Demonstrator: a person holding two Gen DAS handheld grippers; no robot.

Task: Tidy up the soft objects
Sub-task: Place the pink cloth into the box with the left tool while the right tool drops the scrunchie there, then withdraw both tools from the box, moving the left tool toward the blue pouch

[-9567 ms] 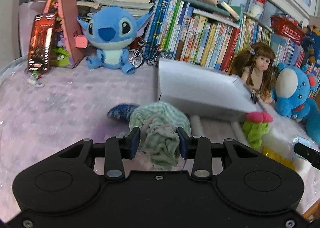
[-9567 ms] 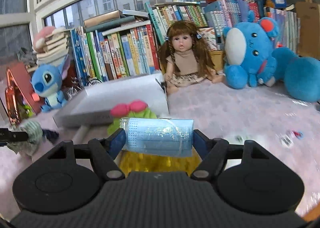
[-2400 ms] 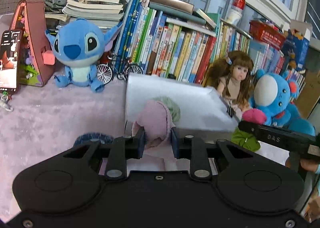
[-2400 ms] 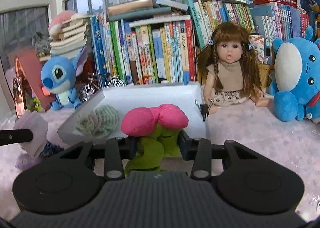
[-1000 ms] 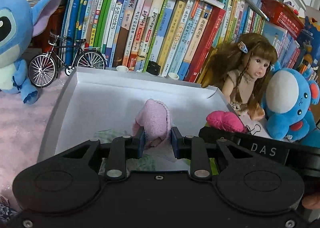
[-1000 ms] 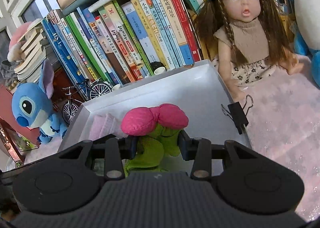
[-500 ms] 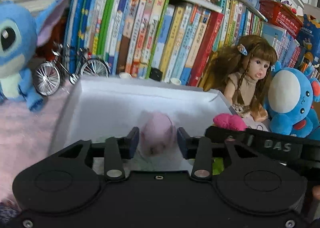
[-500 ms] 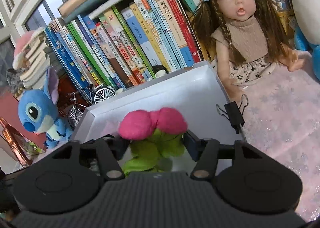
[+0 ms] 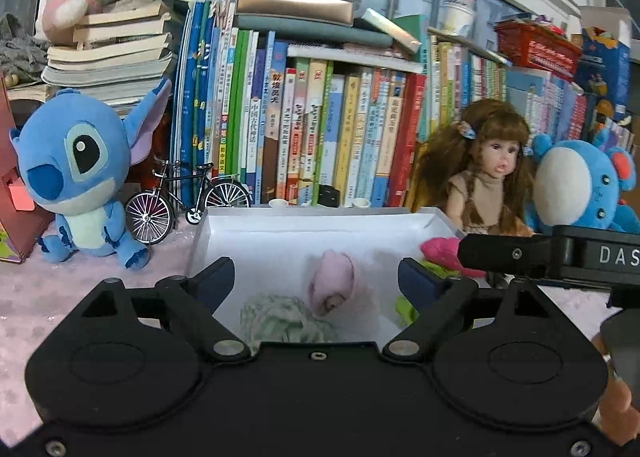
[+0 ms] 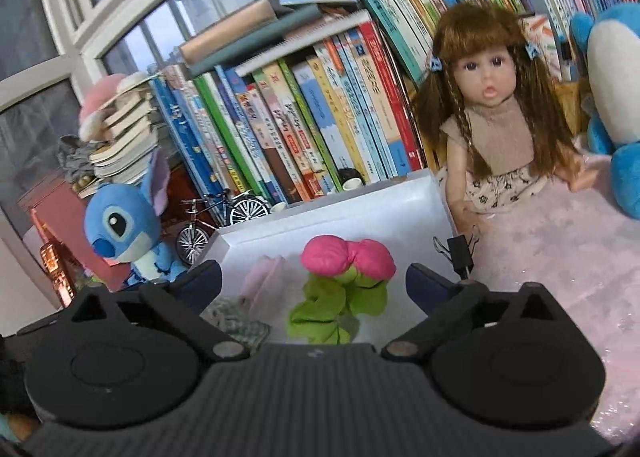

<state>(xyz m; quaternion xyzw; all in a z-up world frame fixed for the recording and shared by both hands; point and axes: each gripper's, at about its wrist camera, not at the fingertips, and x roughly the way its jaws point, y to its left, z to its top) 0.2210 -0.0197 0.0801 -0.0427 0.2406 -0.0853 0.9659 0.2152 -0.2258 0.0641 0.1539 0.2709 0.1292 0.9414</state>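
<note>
A white box [image 9: 280, 233] stands in front of the books; it also shows in the right wrist view [image 10: 352, 213]. In it lie a pink soft cloth [image 9: 333, 285], a green striped cloth [image 9: 280, 319] and a pink-and-green plush [image 10: 344, 277]. My left gripper [image 9: 314, 283] is open and empty over the box's near side, the pink cloth lying free between its fingers. My right gripper [image 10: 314, 287] is open, and the plush sits free between its fingers. The right gripper's body [image 9: 560, 257] reaches in from the right in the left wrist view.
A row of upright books [image 9: 320, 129] runs behind the box. A blue Stitch plush [image 9: 76, 173] and a toy bicycle [image 9: 184, 197] stand to the left, a doll [image 10: 492, 105] and a blue plush [image 9: 580, 185] to the right. A binder clip [image 10: 460, 253] sits at the box's right edge.
Both grippers have opened wide. The pink cloth dropped out of the left one and the pink-and-green plush out of the right one, into the white box. Both grippers have drawn back a little.
</note>
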